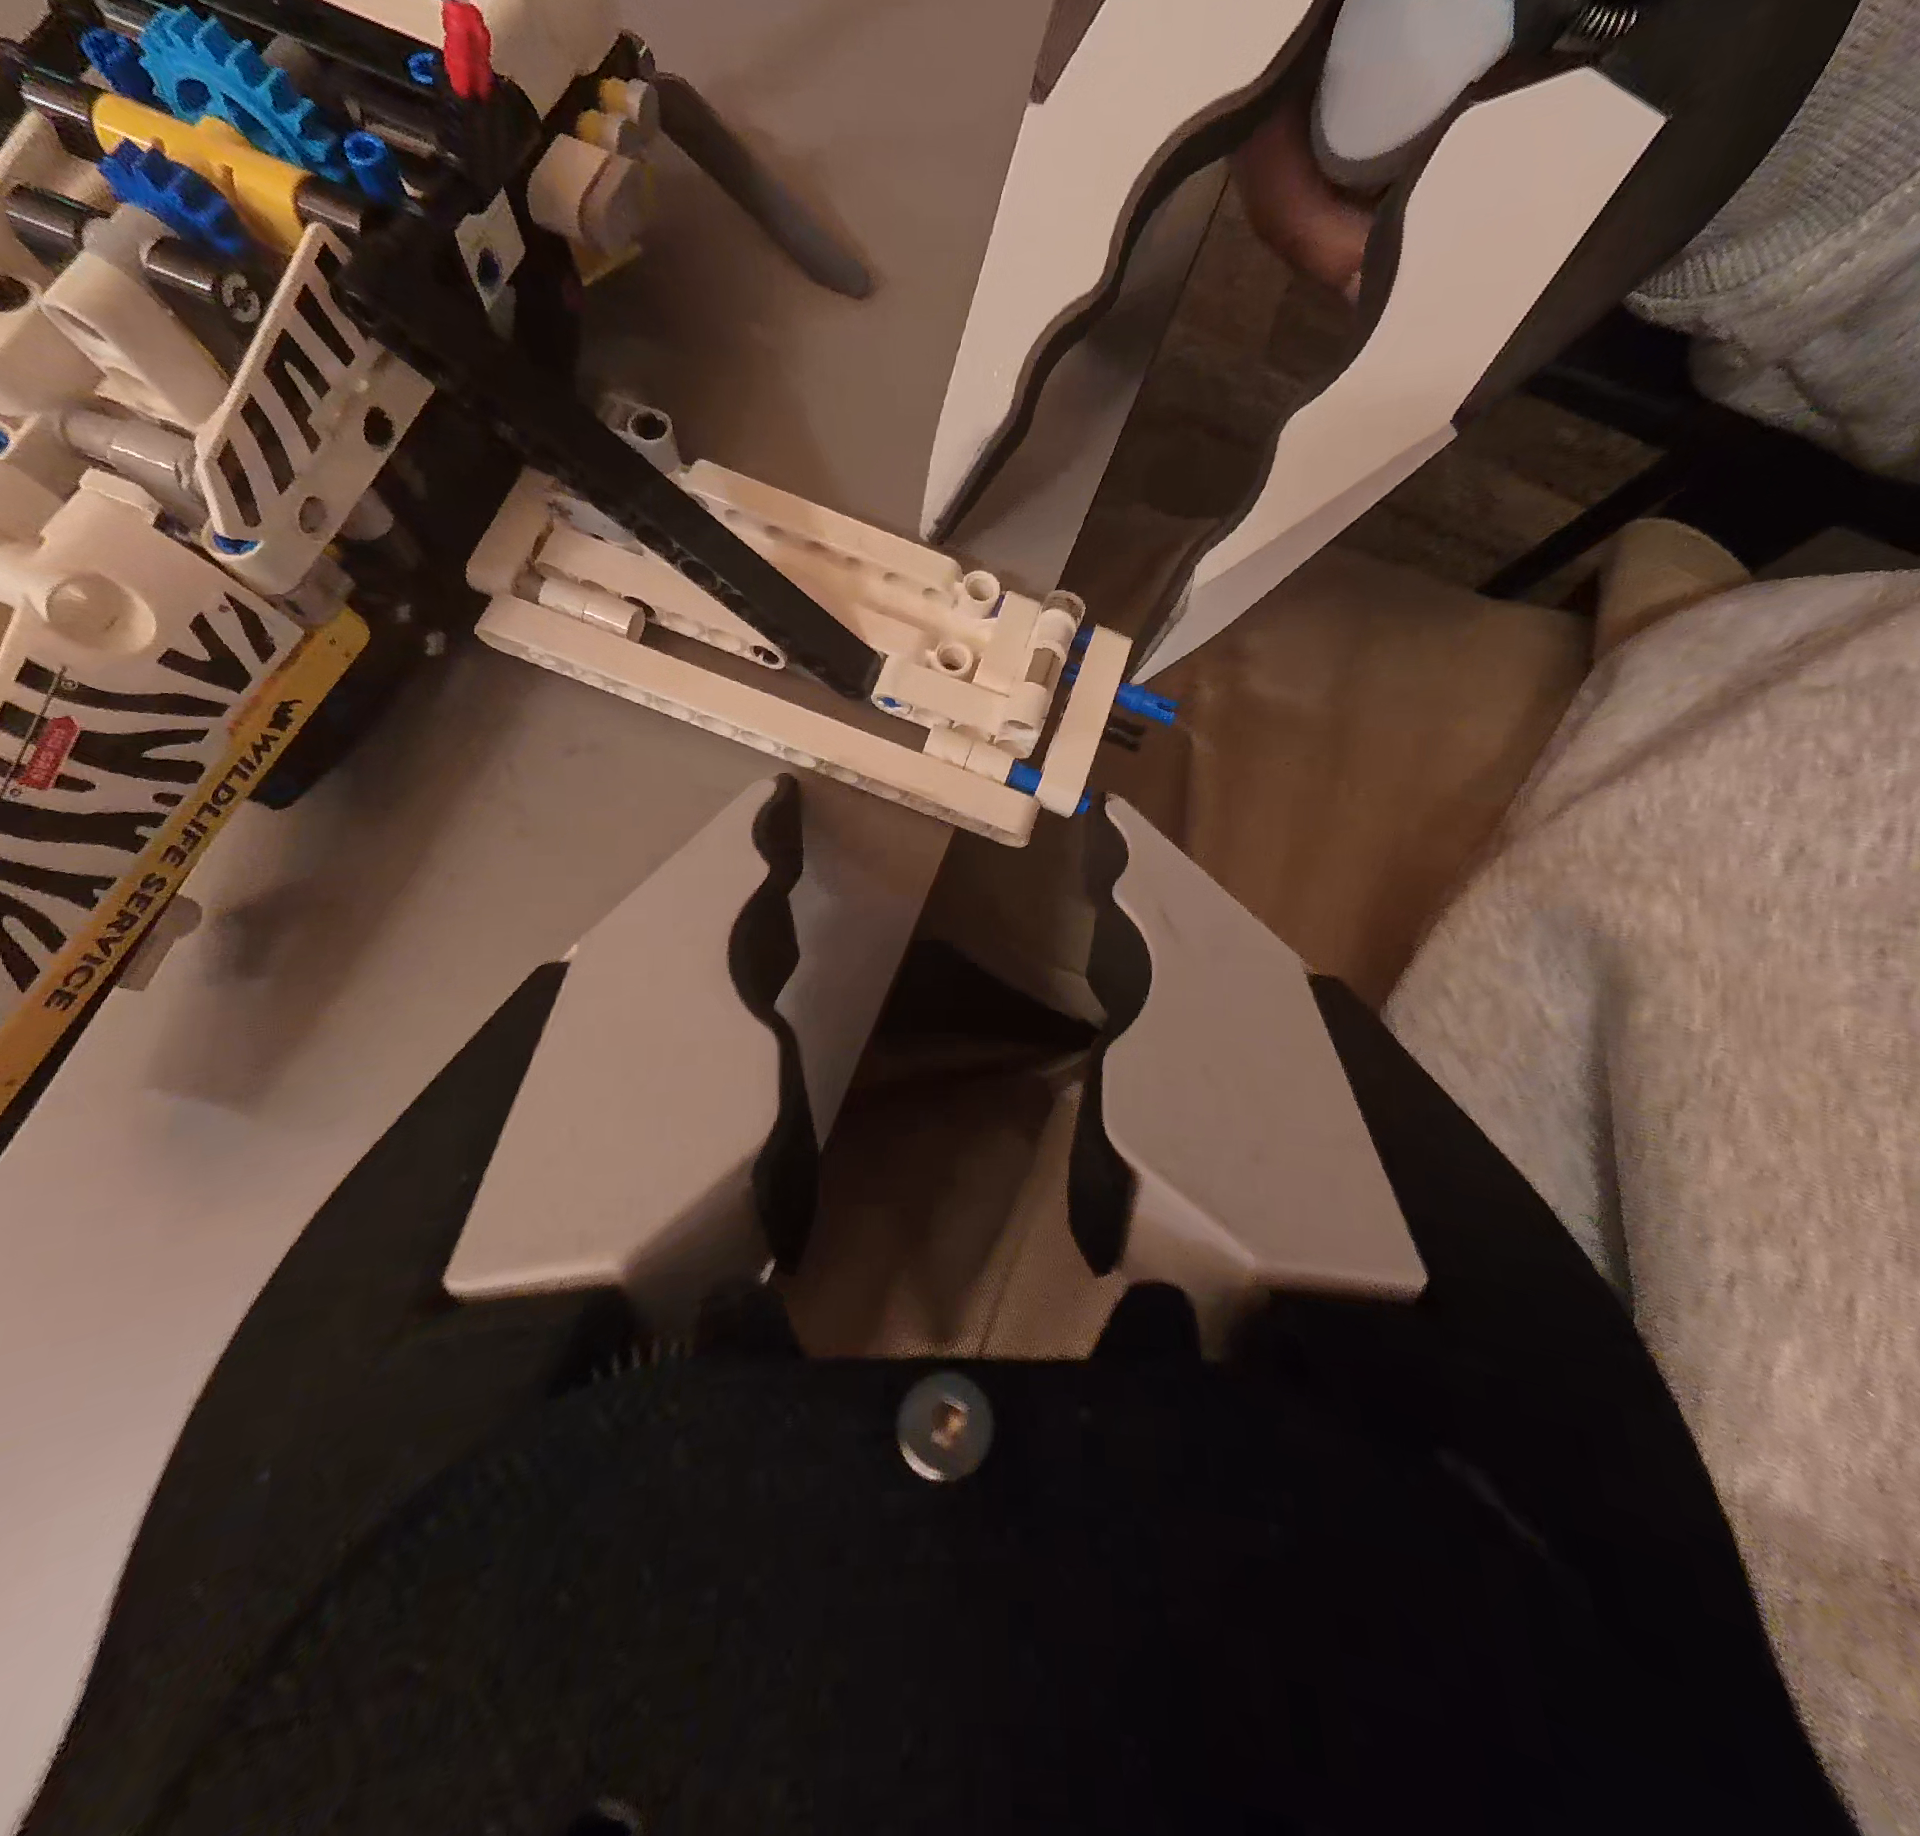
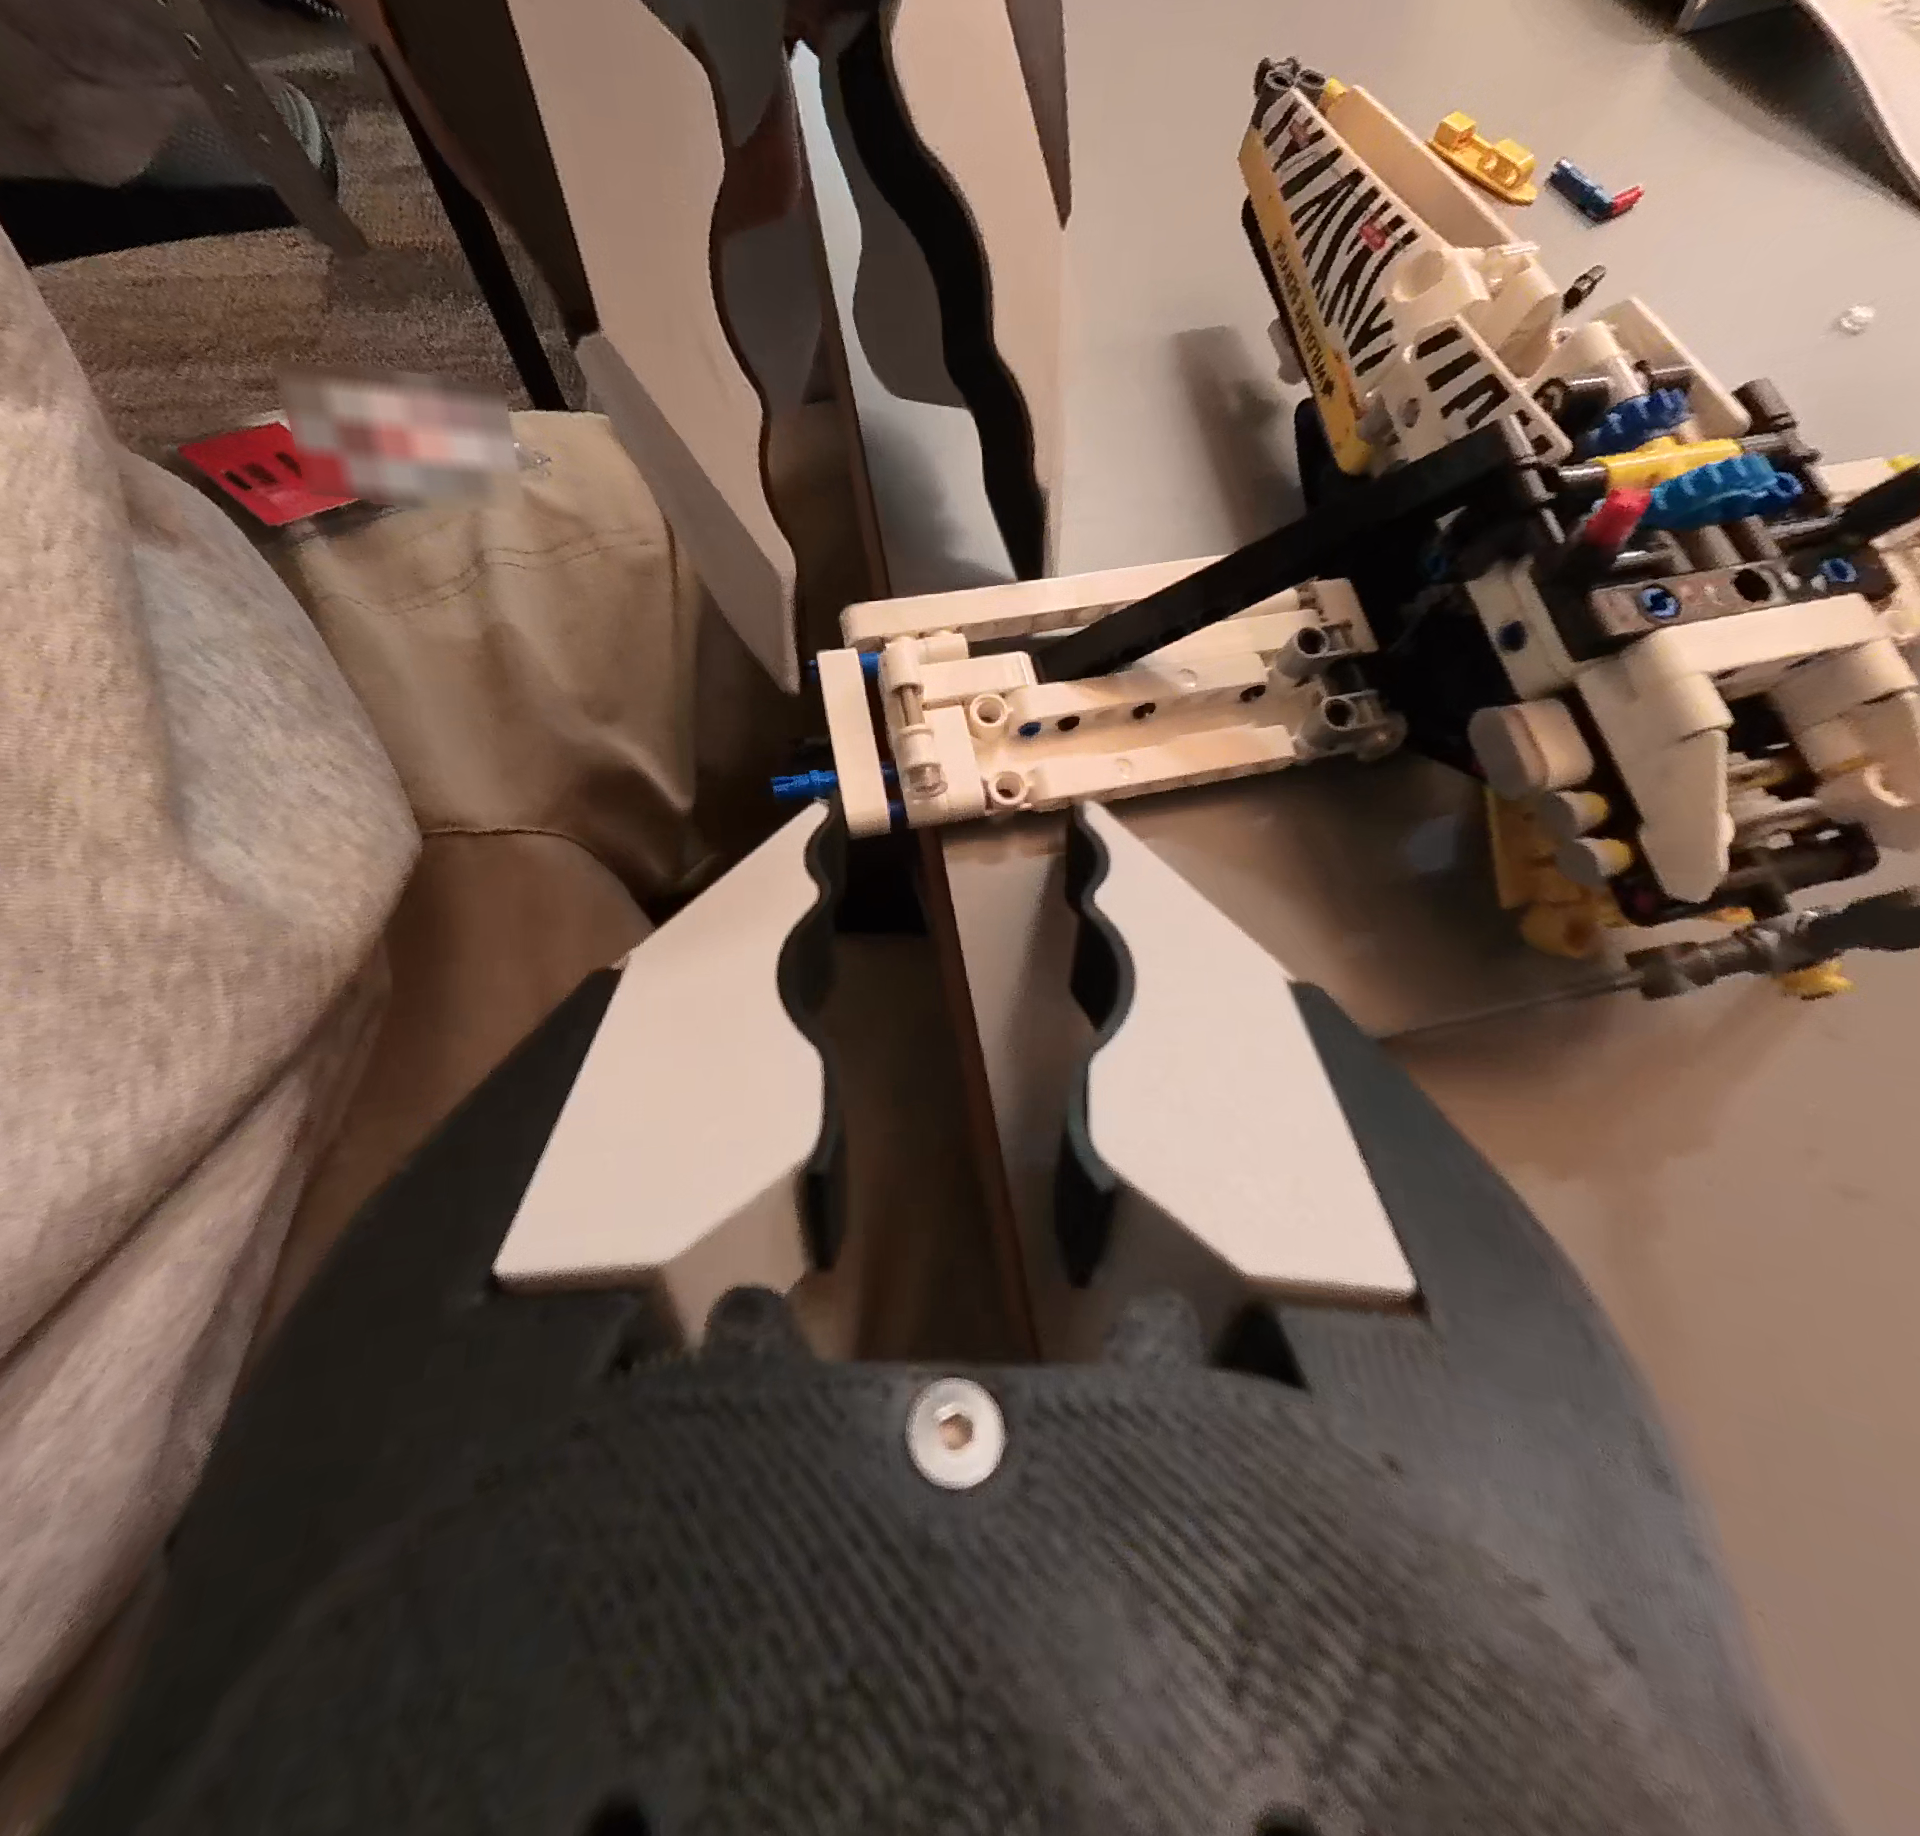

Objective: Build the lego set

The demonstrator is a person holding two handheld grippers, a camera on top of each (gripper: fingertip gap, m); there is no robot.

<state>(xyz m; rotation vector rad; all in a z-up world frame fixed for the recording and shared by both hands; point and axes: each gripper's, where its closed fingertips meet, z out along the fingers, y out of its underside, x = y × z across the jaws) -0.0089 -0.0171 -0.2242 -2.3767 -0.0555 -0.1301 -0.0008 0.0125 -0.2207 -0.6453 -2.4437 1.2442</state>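
Both open grippers, left (image 1: pixel 940 810) and right (image 2: pixel 945 830), flank the white lego frame (image 2: pixel 1091 706) at its end.

left claw (image 1: pixel 940 820) — black body, white wavy fingers | right claw (image 2: pixel 951 830) — same

1. model (image 1: pixel 260 259) (image 2: pixel 1558 539): half-built white body with zebra-striped panels, blue gears, yellow and black beams, lying on the table at 10 o'clock in the left wrist view.
2. frame (image 1: pixel 790 643) (image 2: pixel 1091 716): white beam rectangle jutting to the table edge, blue pins at its end, a black beam crossing it.
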